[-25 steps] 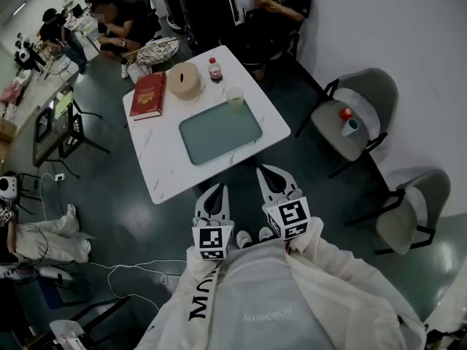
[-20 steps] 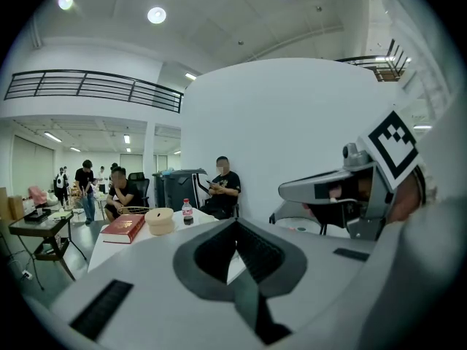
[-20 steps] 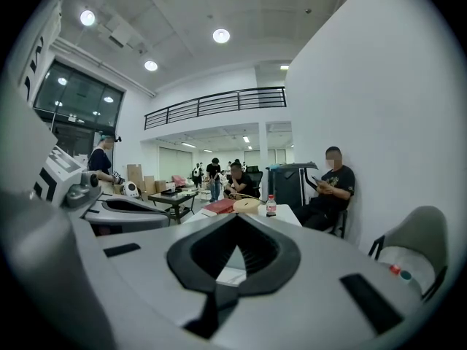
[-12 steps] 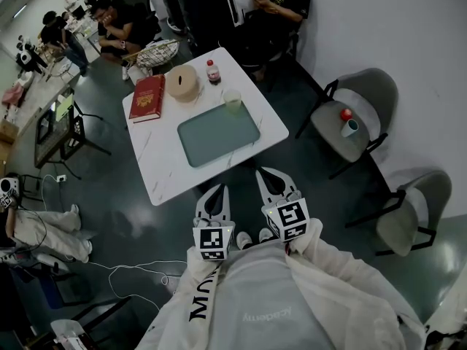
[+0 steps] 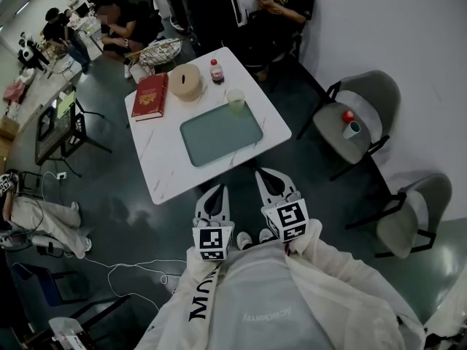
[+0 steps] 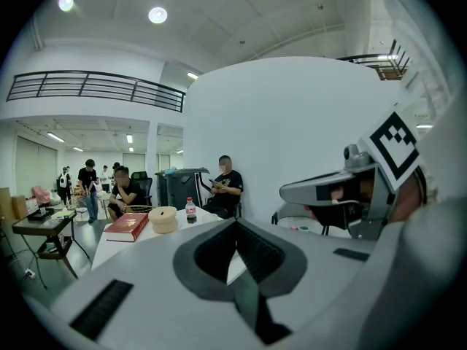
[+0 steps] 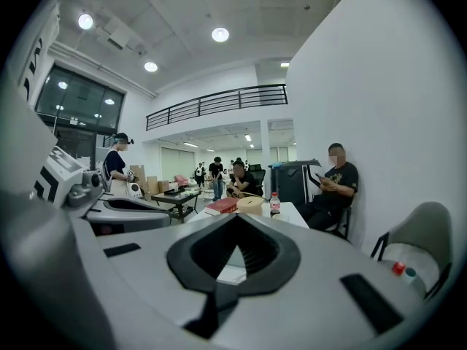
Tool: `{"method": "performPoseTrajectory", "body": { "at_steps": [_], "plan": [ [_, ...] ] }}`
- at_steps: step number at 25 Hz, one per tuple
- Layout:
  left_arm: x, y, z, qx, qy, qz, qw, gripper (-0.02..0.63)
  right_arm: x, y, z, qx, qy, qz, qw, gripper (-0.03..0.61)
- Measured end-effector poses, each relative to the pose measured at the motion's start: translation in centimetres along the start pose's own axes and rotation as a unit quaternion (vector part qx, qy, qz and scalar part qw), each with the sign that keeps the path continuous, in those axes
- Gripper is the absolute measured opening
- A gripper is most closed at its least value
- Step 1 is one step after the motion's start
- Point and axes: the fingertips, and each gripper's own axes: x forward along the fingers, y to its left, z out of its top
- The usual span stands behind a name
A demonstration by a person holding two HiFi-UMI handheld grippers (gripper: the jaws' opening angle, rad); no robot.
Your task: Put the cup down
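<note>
White table (image 5: pixel 168 168) in the head view carries the tray (image 5: pixel 221 132). The cup (image 5: pixel 236 99) stands at the tray's far edge, well apart from us.

Left gripper view: we see the left gripper (image 6: pixel 235 228) pressed together, empty.

Right gripper view: the right gripper (image 7: pixel 235 224) is likewise pressed together and empty, and the cup is hidden. We judge that reaching with closed jaws could topple it.

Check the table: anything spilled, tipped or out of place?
Nothing stands out. The cup stands upright at the tray's far corner; the book, round box and bottle sit neatly nearby. The left gripper and right gripper are shut and empty, short of the table.
</note>
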Motion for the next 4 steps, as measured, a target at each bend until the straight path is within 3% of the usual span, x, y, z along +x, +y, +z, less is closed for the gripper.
{"method": "performPoseTrajectory", "body": {
  "at_steps": [4],
  "plan": [
    [-0.05, 0.11, 0.00, -0.002, -0.001, 0.002, 1.0000, 0.011, 0.08, 0.08, -0.13, 0.001, 0.002, 0.001, 1.000, 0.005]
  ]
}}
